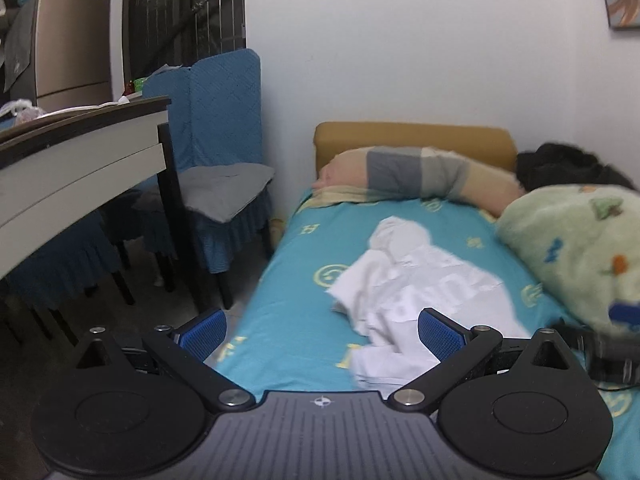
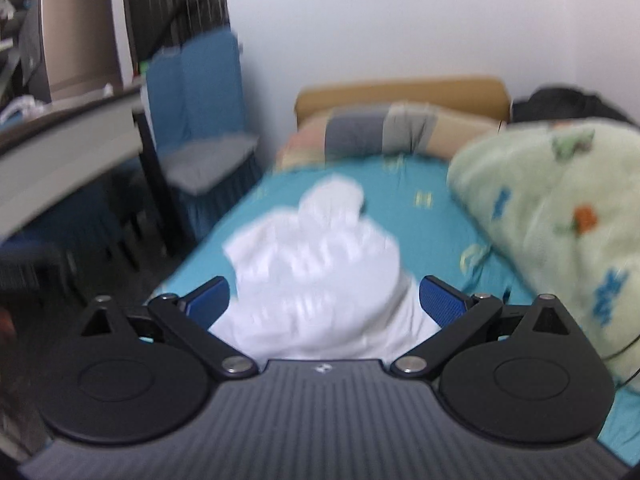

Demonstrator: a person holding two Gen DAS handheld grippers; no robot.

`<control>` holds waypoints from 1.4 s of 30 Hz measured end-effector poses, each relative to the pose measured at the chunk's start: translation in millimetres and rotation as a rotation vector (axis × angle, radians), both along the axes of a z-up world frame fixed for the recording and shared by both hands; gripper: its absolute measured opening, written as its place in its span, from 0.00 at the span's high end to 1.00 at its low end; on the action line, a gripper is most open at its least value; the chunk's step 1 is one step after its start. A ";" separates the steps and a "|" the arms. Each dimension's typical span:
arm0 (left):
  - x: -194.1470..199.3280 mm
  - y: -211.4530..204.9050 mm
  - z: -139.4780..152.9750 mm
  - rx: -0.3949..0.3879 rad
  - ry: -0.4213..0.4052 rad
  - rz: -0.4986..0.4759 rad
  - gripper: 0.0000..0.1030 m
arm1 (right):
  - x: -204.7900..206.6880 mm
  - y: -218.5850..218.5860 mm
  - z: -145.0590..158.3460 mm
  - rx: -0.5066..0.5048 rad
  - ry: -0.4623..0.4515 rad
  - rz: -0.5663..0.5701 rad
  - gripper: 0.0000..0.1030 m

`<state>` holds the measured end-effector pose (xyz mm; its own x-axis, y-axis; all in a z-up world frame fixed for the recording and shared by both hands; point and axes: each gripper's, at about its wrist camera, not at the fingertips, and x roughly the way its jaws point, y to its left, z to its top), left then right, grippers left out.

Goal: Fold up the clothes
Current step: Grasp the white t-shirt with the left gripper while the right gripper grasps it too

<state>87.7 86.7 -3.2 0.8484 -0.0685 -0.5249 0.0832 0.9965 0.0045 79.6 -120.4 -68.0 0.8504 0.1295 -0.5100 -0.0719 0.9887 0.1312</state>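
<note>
A white hooded garment [image 1: 416,284] lies rumpled on the teal bed sheet [image 1: 304,240], hood toward the far pillow. My left gripper [image 1: 322,330] hovers open over the bed's near left edge, its right blue pad [image 1: 440,334] above the garment's lower part. The other gripper shows as a dark blurred shape [image 1: 612,344] at the right. In the right wrist view, which is blurred, the white garment [image 2: 320,256] fills the middle and my right gripper [image 2: 324,300] stands open with the cloth seen between its blue pads [image 2: 442,300]; contact cannot be judged.
A green patterned blanket [image 1: 576,248] is heaped on the bed's right side. A striped pillow [image 1: 416,174] and a tan headboard [image 1: 412,132] lie at the far end. A blue-covered chair [image 1: 224,168] and a desk [image 1: 80,160] stand left of the bed.
</note>
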 end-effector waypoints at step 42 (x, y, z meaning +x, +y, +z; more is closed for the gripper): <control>74.5 -71.5 -114.4 0.442 -0.180 -0.142 0.00 | 54.7 -76.3 -66.5 0.215 -0.200 -0.277 0.00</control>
<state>162.2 15.2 -117.6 0.9265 0.0059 -0.3763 0.1774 0.8749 0.4506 134.3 -196.7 -134.6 0.9479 -0.0329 -0.3168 0.1483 0.9258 0.3478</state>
